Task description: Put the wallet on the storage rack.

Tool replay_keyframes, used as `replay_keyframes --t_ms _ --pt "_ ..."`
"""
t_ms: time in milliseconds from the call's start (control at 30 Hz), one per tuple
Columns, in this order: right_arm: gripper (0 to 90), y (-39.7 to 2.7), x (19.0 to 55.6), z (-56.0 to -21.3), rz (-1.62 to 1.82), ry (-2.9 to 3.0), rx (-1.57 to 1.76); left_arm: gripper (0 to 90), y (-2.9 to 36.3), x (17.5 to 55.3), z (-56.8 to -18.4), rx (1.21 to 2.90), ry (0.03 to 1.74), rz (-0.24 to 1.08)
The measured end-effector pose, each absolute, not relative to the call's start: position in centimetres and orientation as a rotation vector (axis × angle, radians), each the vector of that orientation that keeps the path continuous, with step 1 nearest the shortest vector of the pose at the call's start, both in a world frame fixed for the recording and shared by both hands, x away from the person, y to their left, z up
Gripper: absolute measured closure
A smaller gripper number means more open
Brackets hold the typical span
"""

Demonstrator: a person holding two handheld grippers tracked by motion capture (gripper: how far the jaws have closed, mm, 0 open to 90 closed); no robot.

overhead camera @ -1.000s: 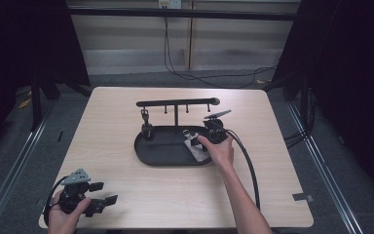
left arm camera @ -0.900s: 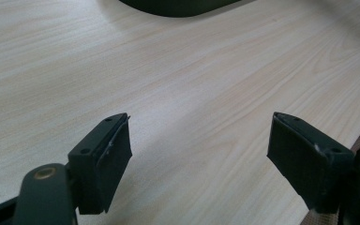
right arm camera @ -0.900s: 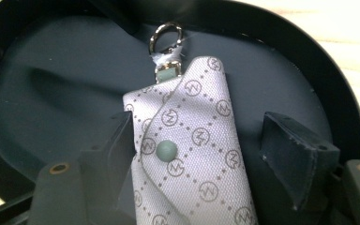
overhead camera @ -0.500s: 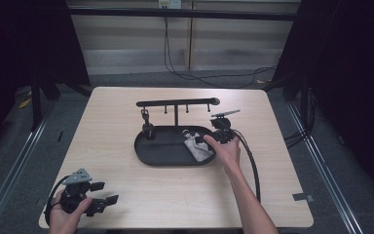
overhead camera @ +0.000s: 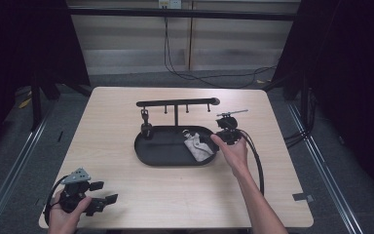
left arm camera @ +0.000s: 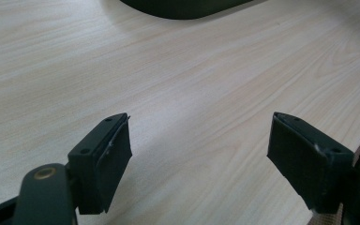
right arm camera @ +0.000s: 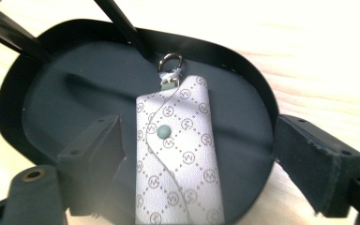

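Note:
A grey patterned key pouch with a metal ring lies flat in the right end of a black oval tray. My right gripper hovers just above and to the right of the pouch. Its jaws have just been opening and now stand wide. The pouch lies below and between them, touched by neither pad. My left gripper rests at the table's front left corner, open over bare wood with nothing between its jaws.
A black rack with a horizontal bar and several hooks rises from the back of the tray. A small dark item hangs from its left hook. The right gripper's cable trails along the forearm.
The right gripper has opened and drawn back to the right and up from the pouch, which stays in the tray. The left gripper has not moved.

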State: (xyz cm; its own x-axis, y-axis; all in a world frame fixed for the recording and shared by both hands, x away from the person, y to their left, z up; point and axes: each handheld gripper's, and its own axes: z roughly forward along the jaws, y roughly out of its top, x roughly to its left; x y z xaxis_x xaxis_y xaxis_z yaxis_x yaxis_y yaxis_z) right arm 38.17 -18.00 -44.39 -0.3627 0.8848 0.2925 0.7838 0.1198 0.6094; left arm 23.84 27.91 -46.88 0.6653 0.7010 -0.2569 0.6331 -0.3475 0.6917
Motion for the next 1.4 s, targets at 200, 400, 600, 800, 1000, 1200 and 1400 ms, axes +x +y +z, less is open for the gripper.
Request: replay_keyframes --t_ms 200,400,600,800,1000,1200,1400 --pt "16.9 -19.4 36.9 -44.2 1.066 2.220 1.685 21.6 27.8 23.8 -46.9 2.071 1.031 0.108" --pt "15.1 -20.2 35.5 -44.1 1.075 2.201 1.673 21.6 27.9 23.8 -46.9 2.066 1.036 0.105" --pt "15.2 -21.5 34.0 -43.5 1.098 2.157 1.662 21.6 28.1 23.7 -46.9 2.067 1.037 0.118" --pt "15.3 -22.8 32.4 -43.2 1.081 2.135 1.653 21.6 28.1 23.8 -46.9 2.064 1.048 0.118" --pt "15.2 -23.9 30.8 -43.1 1.094 2.116 1.646 21.6 28.2 23.8 -47.0 2.060 1.063 0.118" --pt "15.3 -25.0 28.9 -43.1 1.134 2.095 1.640 21.8 28.1 23.9 -46.9 2.065 1.069 0.123" --pt "15.7 -25.8 27.5 -43.5 1.109 2.080 1.640 22.4 28.2 23.9 -47.0 2.061 1.075 0.124"
